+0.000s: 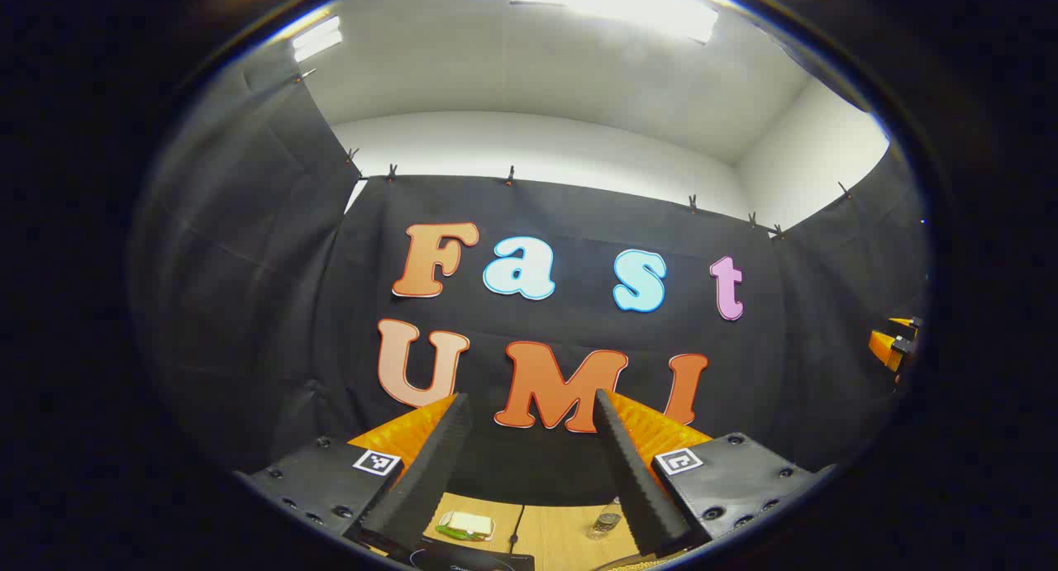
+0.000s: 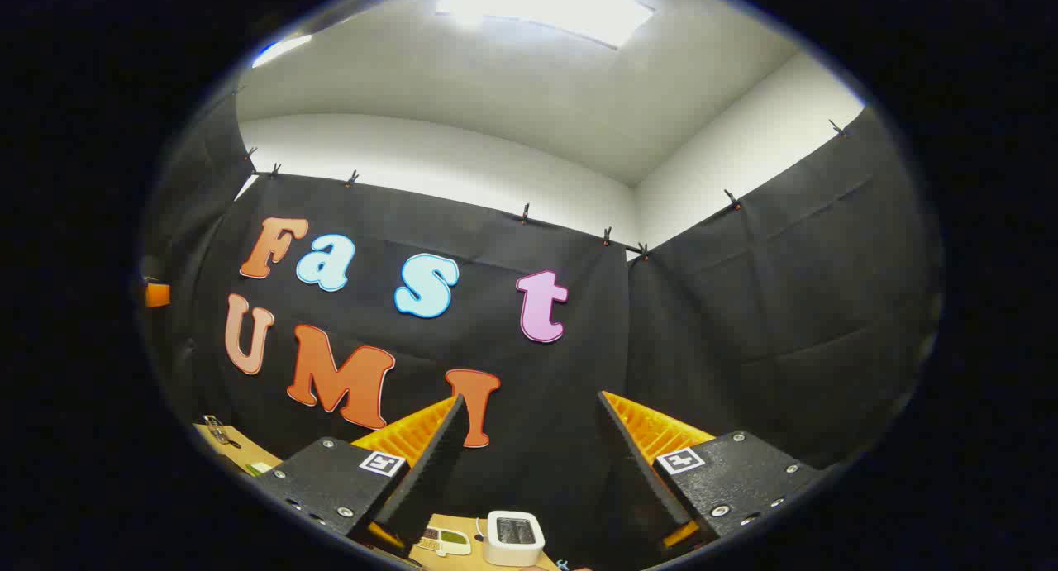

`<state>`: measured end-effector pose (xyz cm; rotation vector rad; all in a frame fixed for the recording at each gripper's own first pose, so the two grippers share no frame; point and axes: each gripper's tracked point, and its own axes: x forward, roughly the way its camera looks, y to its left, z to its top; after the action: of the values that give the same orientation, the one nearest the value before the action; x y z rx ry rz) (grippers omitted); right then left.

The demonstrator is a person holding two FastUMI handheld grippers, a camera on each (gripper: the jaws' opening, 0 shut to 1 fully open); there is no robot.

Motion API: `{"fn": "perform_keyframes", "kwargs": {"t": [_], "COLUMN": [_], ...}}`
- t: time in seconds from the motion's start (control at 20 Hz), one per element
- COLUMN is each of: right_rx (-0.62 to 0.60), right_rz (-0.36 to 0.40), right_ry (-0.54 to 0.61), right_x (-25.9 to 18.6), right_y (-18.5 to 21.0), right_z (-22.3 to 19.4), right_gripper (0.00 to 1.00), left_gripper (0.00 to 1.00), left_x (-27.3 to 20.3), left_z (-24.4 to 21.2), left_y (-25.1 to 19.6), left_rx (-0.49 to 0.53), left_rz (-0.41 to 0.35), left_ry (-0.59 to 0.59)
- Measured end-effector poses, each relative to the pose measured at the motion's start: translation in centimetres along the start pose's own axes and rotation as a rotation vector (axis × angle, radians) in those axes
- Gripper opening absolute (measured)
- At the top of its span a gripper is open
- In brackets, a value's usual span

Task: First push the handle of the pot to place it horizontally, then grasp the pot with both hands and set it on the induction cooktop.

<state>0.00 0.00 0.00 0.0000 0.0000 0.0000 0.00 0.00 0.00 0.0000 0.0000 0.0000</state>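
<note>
Gaping wide and empty, left tool (image 1: 529, 406) and right tool (image 2: 533, 410) face the booth wall (image 1: 248, 306).

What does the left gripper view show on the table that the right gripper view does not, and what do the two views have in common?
Left gripper view: a small clear glass jar and the edge of a flat black panel, perhaps the cooktop.

Right gripper view: a white box-shaped appliance with two top slots.

Both: a light wooden table, a flat white-and-green object (I cannot tell if it is the same one), and an open, empty gripper: the left gripper and the right gripper.
</note>
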Motion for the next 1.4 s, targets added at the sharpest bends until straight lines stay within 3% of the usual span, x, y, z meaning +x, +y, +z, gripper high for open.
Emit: {"fn": "perform_keyframes", "kwargs": {"t": [0.5,0.85,1.05,1.15,1.3,1.35,1.4], "right_rx": [0.029,0.019,0.027,0.024,0.016,0.016,0.014], "right_rz": [0.077,0.097,0.094,0.091,0.083,0.083,0.084], "right_ry": [0.026,0.047,0.055,0.055,0.067,0.075,0.085], "right_x": [-0.1,-0.6,-0.9,-1.0,-1.4,-1.7,-1.8], "right_y": [-1.6,-2.8,-2.9,-3.0,-3.3,-3.5,-3.5], "right_z": [-2.3,-3.8,-4.3,-4.5,-5.2,-5.6,-6.0], "right_gripper": [0.95,0.97,0.95,0.95,0.95,0.95,0.95], "left_gripper": [0.96,0.98,0.97,0.85,0.40,0.39,0.15], "left_x": [-3.6,-4.6,-4.6,-4.5,-4.3,-4.4,-4.5], "left_z": [1.8,0.0,-3.1,-5.3,-9.4,-10.8,-12.5], "left_y": [0.8,-0.8,-2.7,-3.7,-5.0,-5.0,-5.3], "left_rx": [0.009,0.099,0.110,0.094,0.086,0.097,0.103], "left_rz": [0.109,0.127,0.080,0.044,0.003,0.009,0.006], "left_ry": [-0.002,0.025,0.106,0.165,0.282,0.324,0.377]}}
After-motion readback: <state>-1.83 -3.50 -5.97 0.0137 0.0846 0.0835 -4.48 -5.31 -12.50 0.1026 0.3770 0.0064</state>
